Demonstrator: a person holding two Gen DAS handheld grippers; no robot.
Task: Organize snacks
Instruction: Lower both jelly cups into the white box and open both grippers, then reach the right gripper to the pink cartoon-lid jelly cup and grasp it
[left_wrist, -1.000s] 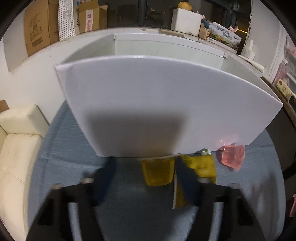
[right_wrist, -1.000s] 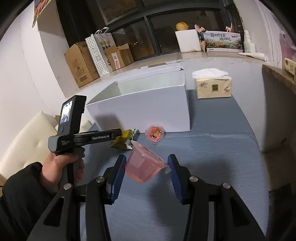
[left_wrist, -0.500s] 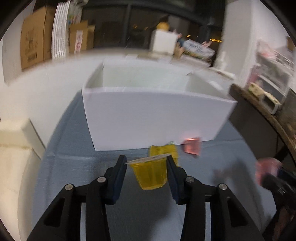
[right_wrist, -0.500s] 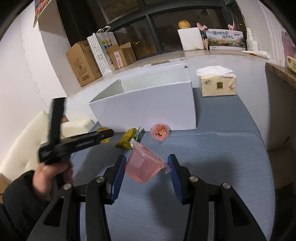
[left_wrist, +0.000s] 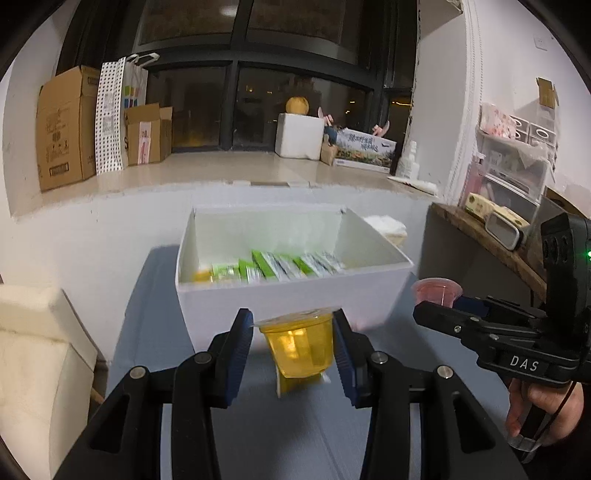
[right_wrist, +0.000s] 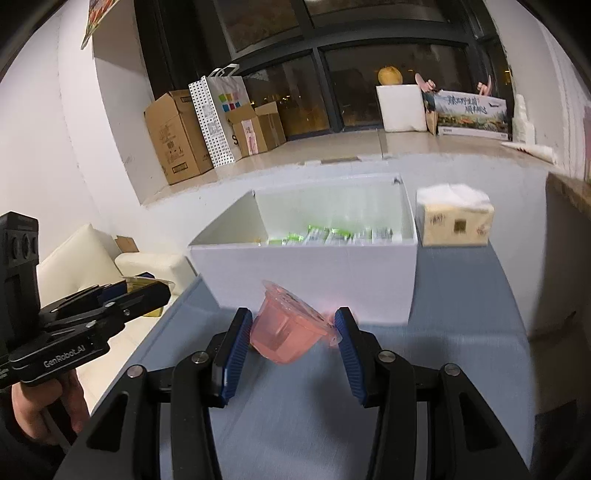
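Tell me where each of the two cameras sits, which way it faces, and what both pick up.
Left wrist: rides the left gripper, facing along its fingers at the white box; that gripper is shut on a yellow jelly cup; the right gripper and its hand show at right.
Right wrist: rides the right gripper, facing the same box; it is shut on a tilted pink jelly cup; the left gripper and hand show at left.
Shared: box, green packets inside, both cups, the windowsill.
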